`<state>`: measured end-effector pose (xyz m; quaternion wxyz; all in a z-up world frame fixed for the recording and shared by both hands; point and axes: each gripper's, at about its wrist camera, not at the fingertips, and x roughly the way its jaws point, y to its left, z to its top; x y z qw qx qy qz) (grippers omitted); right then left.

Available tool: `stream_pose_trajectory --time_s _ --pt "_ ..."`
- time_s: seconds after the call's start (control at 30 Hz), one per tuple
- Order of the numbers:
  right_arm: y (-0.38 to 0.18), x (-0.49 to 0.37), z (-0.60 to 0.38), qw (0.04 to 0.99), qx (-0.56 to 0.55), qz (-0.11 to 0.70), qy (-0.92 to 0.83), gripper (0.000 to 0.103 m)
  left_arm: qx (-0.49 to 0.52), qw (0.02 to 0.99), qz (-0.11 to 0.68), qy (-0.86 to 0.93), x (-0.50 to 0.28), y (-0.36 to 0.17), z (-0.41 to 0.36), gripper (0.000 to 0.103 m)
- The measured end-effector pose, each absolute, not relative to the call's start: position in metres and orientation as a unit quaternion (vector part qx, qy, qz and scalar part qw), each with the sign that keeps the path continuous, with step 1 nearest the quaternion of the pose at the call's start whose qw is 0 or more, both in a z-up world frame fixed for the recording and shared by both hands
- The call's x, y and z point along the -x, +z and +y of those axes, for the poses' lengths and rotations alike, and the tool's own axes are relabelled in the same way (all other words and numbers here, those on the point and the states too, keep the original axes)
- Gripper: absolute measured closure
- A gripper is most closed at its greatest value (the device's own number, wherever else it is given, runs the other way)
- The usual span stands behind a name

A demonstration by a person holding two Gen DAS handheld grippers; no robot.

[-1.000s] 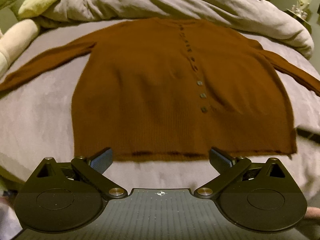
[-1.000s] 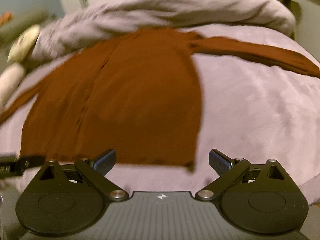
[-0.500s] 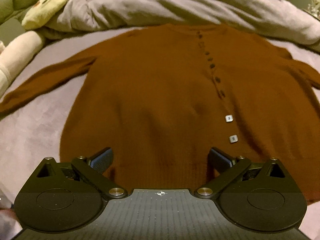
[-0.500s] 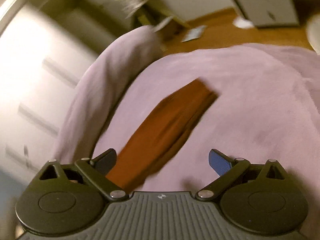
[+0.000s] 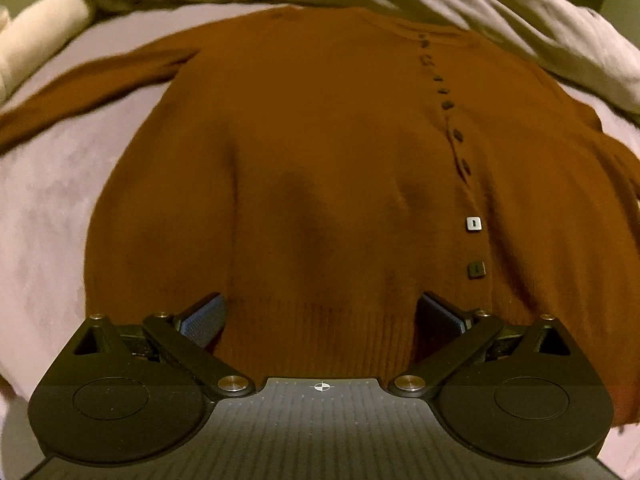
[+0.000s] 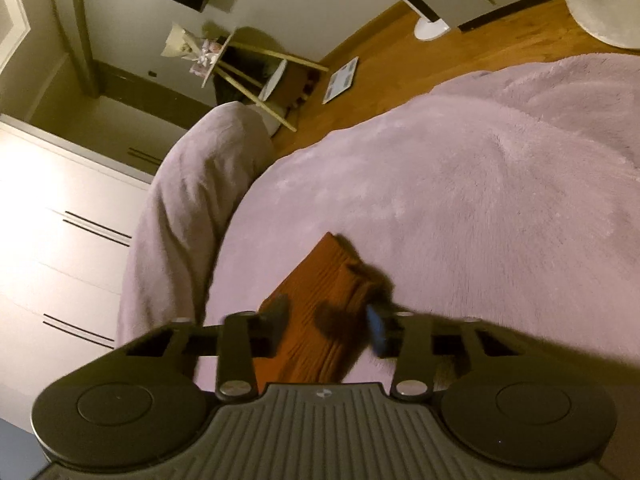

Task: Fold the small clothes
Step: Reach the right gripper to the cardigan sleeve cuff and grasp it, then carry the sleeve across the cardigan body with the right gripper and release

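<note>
A brown buttoned cardigan (image 5: pixel 320 152) lies flat on the pale pink bed, front up, its left sleeve (image 5: pixel 92 84) spread out. My left gripper (image 5: pixel 320 316) is open, its fingers straddling the ribbed bottom hem. In the right wrist view my right gripper (image 6: pixel 326 320) has its jaws closing around the cuff end of the cardigan's right sleeve (image 6: pixel 320 292); the pads sit at both edges of the sleeve, and the image is blurred there.
A bunched grey-pink duvet (image 5: pixel 440 4) lies behind the cardigan, with cream pillows (image 5: pixel 36 40) at the far left. The right wrist view shows the bed edge, wooden floor (image 6: pixel 400 64), a small side table (image 6: pixel 248 64) and white wardrobe doors (image 6: pixel 52 220).
My left gripper moved forward onto the cardigan's hem. My right gripper swung away to the right sleeve, went down to its cuff, and its jaws narrowed around it.
</note>
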<state>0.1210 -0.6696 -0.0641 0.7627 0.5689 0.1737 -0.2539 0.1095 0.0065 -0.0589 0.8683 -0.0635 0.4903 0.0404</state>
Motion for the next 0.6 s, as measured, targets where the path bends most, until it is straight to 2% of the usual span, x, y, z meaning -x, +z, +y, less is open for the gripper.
stream_pose_trajectory --time_s 0.03,0.1,0.4,0.6 --pt "-0.065 -0.123 -0.671 0.763 -0.566 0.179 -0.256 0.089 0.066 0.868 0.490 0.038 -0.108 -0.059 0.008 0.000" --pt "-0.063 -0.128 -0.671 0.770 -0.550 0.195 -0.259 0.094 0.067 0.870 0.487 0.036 -0.106 -0.060 0.008 0.000" --pt "-0.003 -0.156 -0.622 0.858 -0.401 0.208 -0.243 0.096 0.083 0.868 0.488 0.030 -0.104 -0.056 0.015 0.000" --pt "0.037 -0.198 -0.529 0.921 -0.291 0.215 -0.145 0.096 0.083 0.875 0.476 0.032 -0.103 -0.040 0.025 0.000"
